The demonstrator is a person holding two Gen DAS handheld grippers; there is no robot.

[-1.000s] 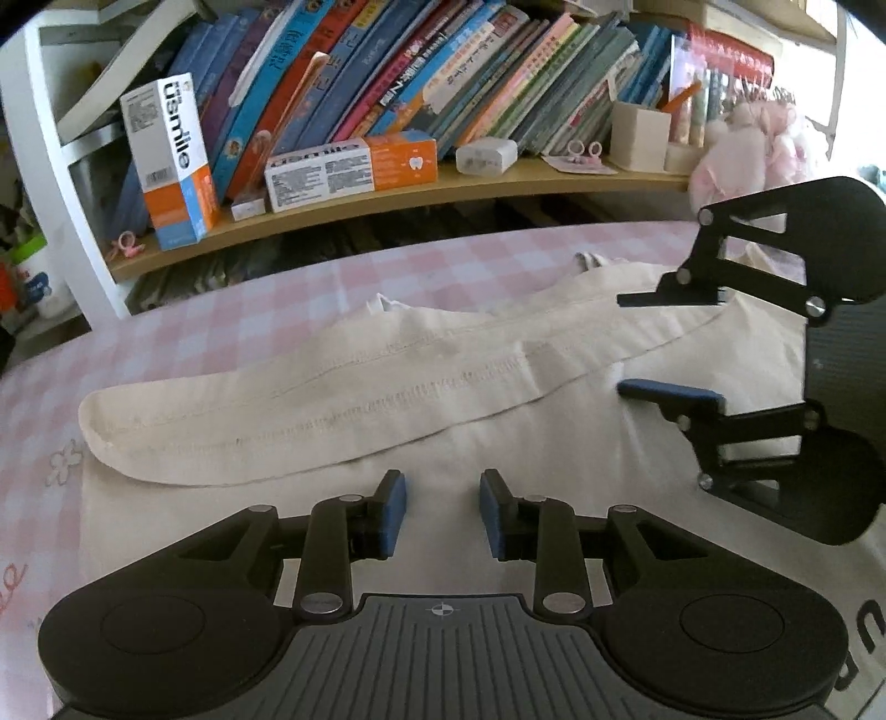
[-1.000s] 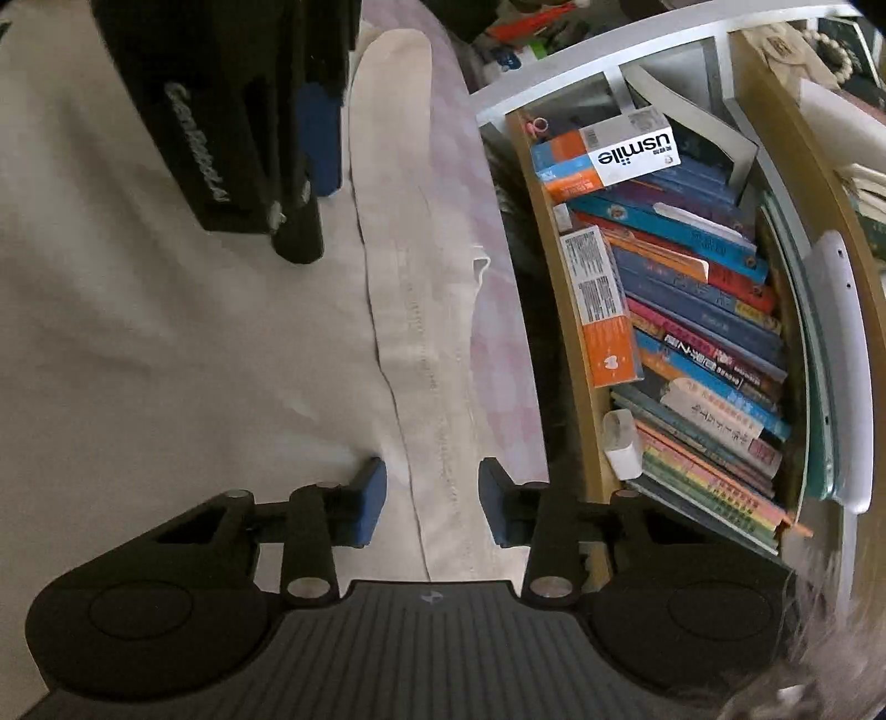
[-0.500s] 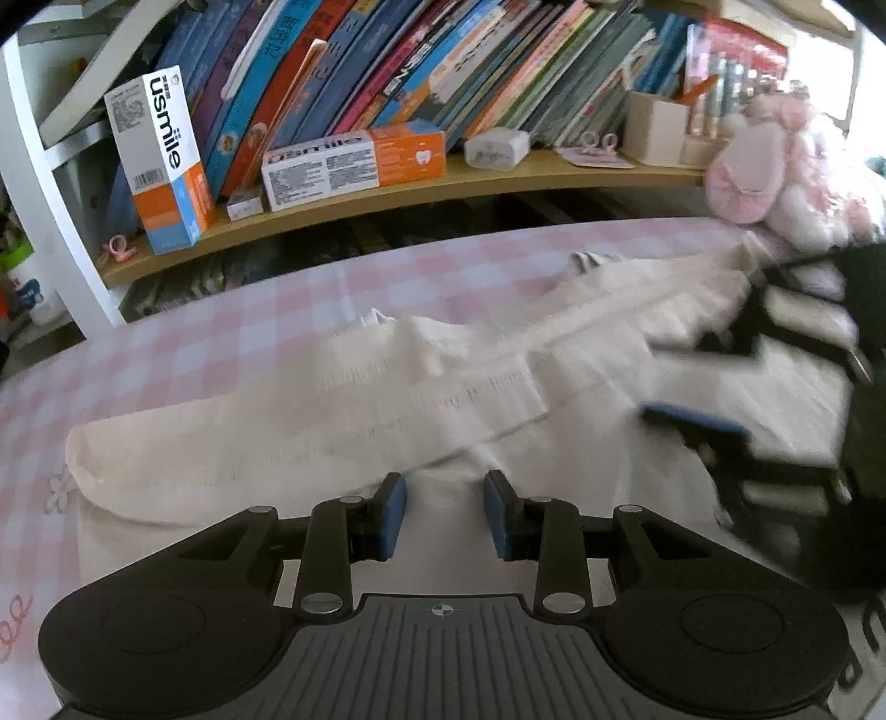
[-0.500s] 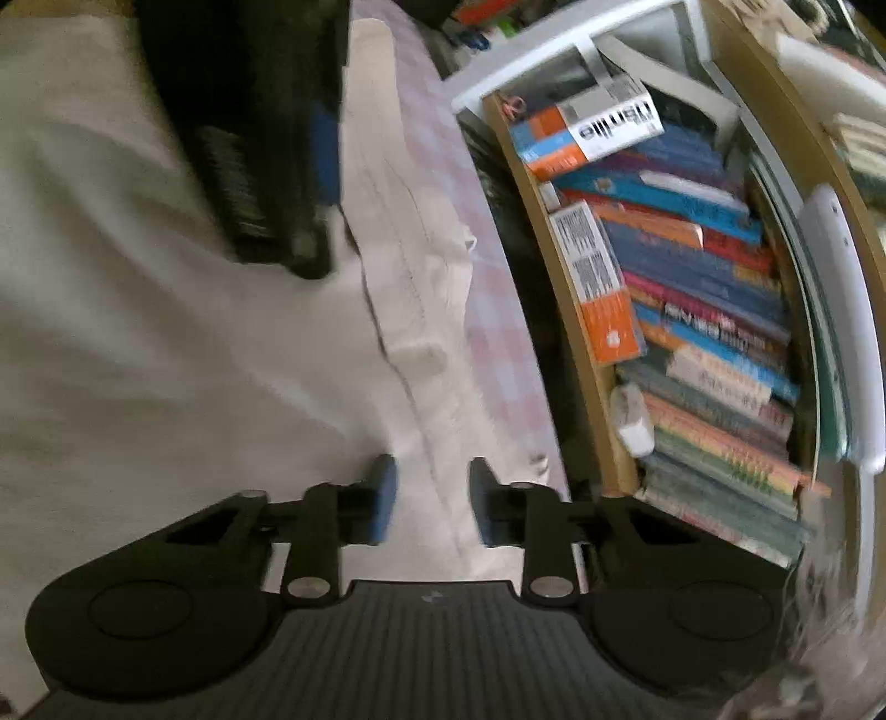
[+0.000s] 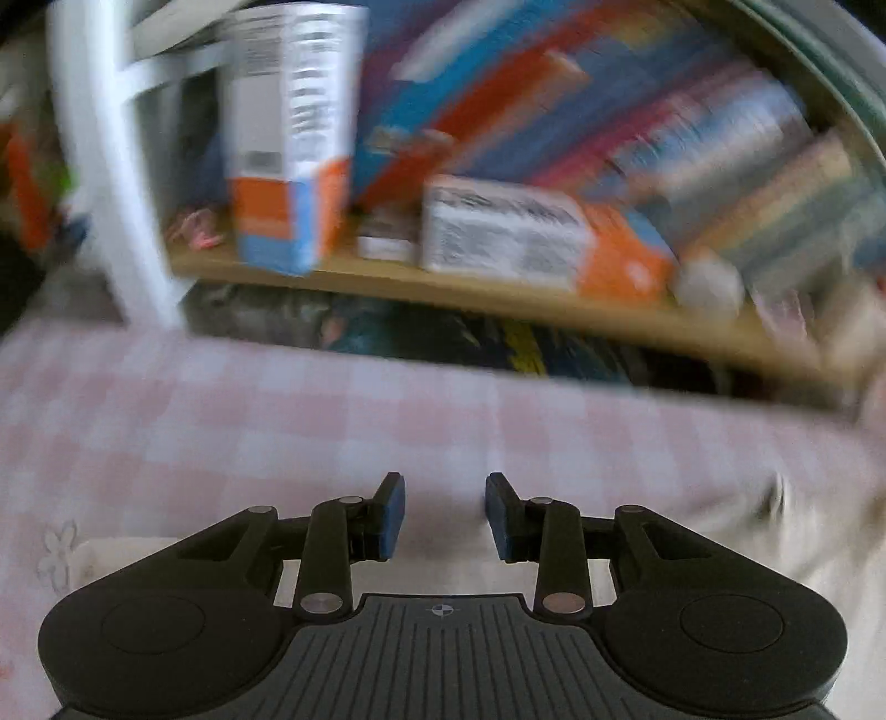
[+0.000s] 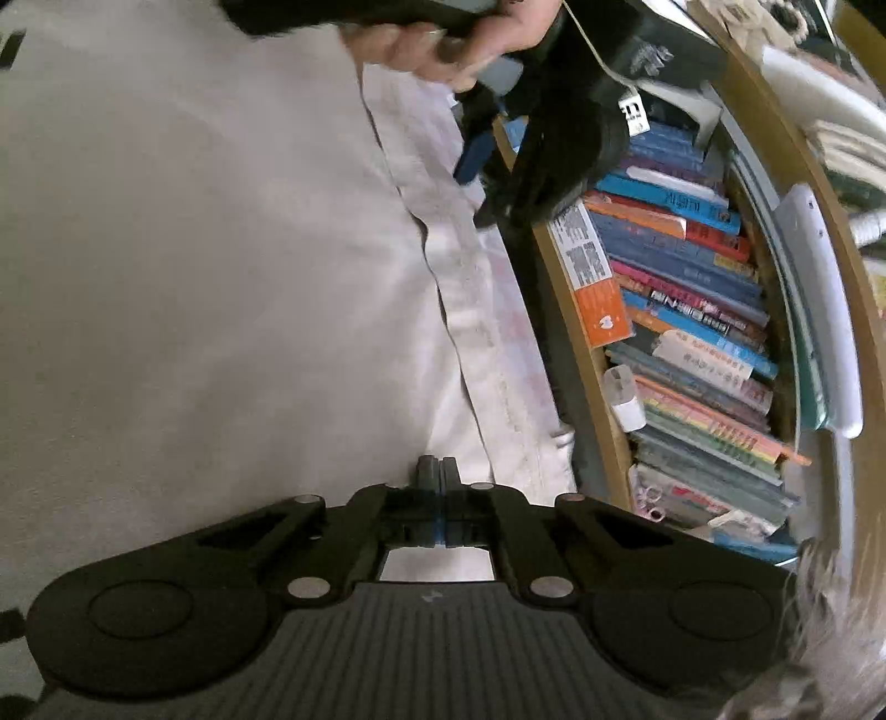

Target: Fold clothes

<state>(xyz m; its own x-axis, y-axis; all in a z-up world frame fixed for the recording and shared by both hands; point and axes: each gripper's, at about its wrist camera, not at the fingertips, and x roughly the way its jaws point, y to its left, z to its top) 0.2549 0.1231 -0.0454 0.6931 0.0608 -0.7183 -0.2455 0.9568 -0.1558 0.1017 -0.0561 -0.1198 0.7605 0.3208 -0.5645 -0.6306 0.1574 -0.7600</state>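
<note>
A cream garment (image 6: 221, 277) lies spread over the pink checked cloth (image 5: 277, 421). My right gripper (image 6: 437, 476) is shut, its fingers pinched on the garment's stitched edge strip near the side facing the bookshelf. My left gripper (image 5: 444, 512) is open with nothing between its fingers and hangs over the checked cloth. Cream fabric (image 5: 747, 531) shows beneath it and to its right. The left wrist view is heavily blurred. In the right wrist view a hand (image 6: 443, 44) holds the left gripper farther along the same edge, its blue pad (image 6: 475, 158) above the strip.
A wooden bookshelf (image 6: 692, 310) packed with books runs along the cloth's far edge. An orange and white box (image 5: 288, 138) stands on its shelf board (image 5: 498, 299), beside a white upright post (image 5: 111, 166). Pale plush fur (image 6: 830, 637) sits at the right.
My right gripper has shut on the garment's edge strip. My left gripper swung fast towards the bookshelf and now points at the shelf instead of the garment.
</note>
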